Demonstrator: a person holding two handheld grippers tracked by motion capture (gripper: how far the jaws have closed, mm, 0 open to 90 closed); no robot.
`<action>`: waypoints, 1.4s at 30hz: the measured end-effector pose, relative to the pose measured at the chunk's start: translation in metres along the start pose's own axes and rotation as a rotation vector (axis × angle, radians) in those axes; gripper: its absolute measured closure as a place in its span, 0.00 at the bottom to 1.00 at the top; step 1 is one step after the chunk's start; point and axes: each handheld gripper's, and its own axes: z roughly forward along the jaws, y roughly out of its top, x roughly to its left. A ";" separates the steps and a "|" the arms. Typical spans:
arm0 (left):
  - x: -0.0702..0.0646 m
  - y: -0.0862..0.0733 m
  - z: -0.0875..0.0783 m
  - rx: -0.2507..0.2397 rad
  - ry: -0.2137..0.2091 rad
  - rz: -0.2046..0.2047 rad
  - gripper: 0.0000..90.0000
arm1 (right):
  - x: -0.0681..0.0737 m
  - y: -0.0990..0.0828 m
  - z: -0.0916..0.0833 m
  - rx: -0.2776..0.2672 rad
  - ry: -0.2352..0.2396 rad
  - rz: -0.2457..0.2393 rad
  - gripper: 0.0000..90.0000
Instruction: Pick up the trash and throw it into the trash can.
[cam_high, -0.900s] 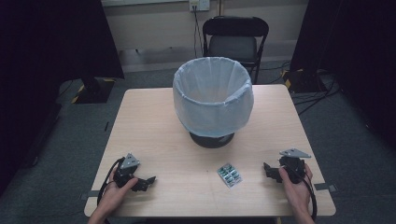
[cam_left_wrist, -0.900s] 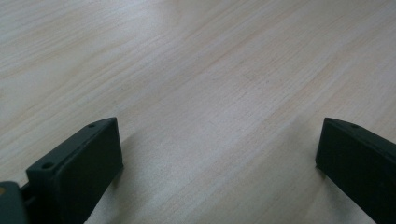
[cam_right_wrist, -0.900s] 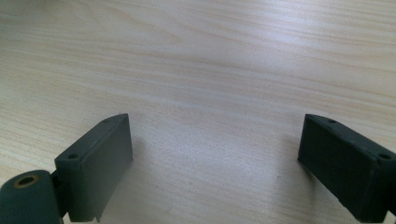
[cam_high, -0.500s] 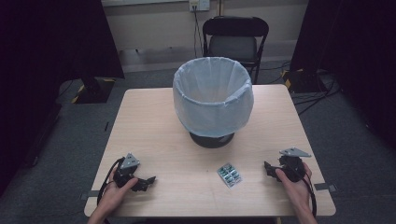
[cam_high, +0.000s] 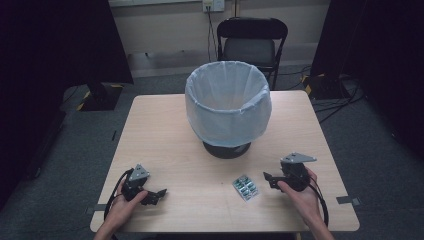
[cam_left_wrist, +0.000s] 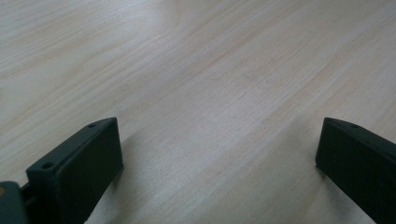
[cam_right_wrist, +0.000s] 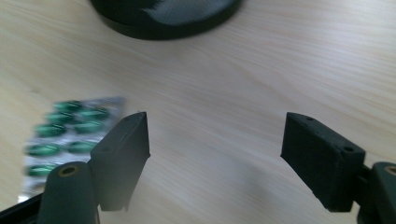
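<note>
Your right tool (cam_high: 270, 178) has crept a touch left toward the blister pack (cam_high: 245, 187) over the last second. The pack itself hasn't budged: flat on the bench (cam_high: 165, 130), just left of that tool, not touching it. Reads as the start of a reach for the pack, with the pick not yet made.

Right tool is released, jaws spread wide with only bench between them. Left tool (cam_high: 156, 195) is also released and empty, parked near the front-left corner, same spot as before, well apart from the pack.

The right gripper view gives you what the high view can't: the pack's green pills (cam_right_wrist: 65, 128) sit outside the left jaw, partly behind it, so you're not lined up. Swing left before closing.

The high view alone shows the lined bin (cam_high: 228, 107) mid-bench beyond the pack, likely the drop target.
</note>
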 end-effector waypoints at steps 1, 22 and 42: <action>0.000 0.000 0.000 0.000 0.000 0.000 0.00 | 0.005 0.001 0.002 -0.004 0.021 0.001 0.24; 0.000 0.000 0.000 0.001 0.001 0.001 0.00 | 0.078 -0.010 0.036 0.074 0.143 -0.161 0.25; -0.001 0.000 0.000 -0.001 0.004 -0.001 0.00 | 0.071 -0.010 0.038 0.061 0.165 -0.128 0.38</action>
